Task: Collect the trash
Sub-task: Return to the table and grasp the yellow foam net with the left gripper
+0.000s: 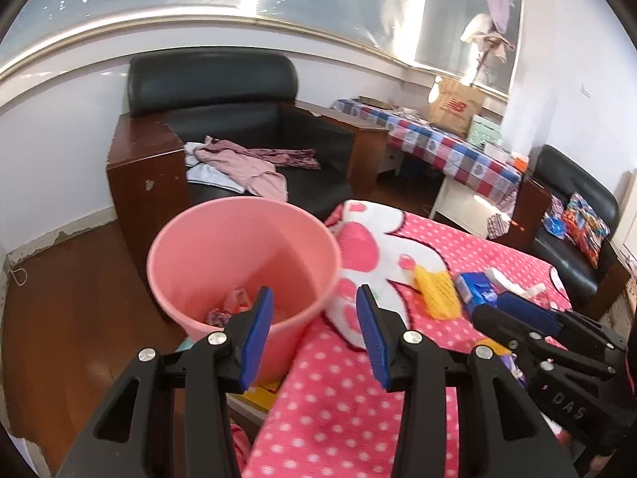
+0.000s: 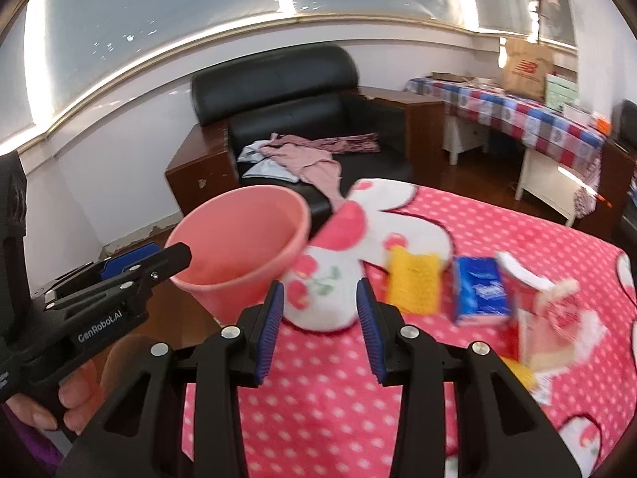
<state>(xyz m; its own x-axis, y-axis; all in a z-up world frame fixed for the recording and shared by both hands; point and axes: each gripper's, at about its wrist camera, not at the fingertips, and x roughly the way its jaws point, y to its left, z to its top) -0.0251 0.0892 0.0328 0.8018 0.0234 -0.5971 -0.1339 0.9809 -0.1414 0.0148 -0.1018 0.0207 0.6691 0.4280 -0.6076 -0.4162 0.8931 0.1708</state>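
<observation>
A pink bucket [image 1: 239, 251] [image 2: 239, 247] stands beside the bed's left edge, with a few scraps of trash [image 1: 235, 304] at its bottom. On the pink dotted blanket [image 2: 318, 390] lie a yellow packet [image 2: 414, 283] [image 1: 436, 290], a blue tissue pack [image 2: 479, 294] [image 1: 475, 288] and a red-and-white carton [image 2: 545, 310]. My left gripper [image 1: 314, 290] [image 2: 167, 253] hovers by the bucket's near side, open, nothing pressed between its pads. My right gripper [image 2: 320, 286] [image 1: 489, 310] is open and empty over the blanket, short of the packets.
A black armchair [image 1: 239, 127] with crumpled clothes sits behind the bucket. A table with a checked cloth [image 1: 438, 143] and a paper bag stands at the back right, with a second black chair [image 1: 573, 215] beside it. Wooden floor [image 1: 71, 298] lies left. A hand [image 2: 75, 394] holds the left gripper.
</observation>
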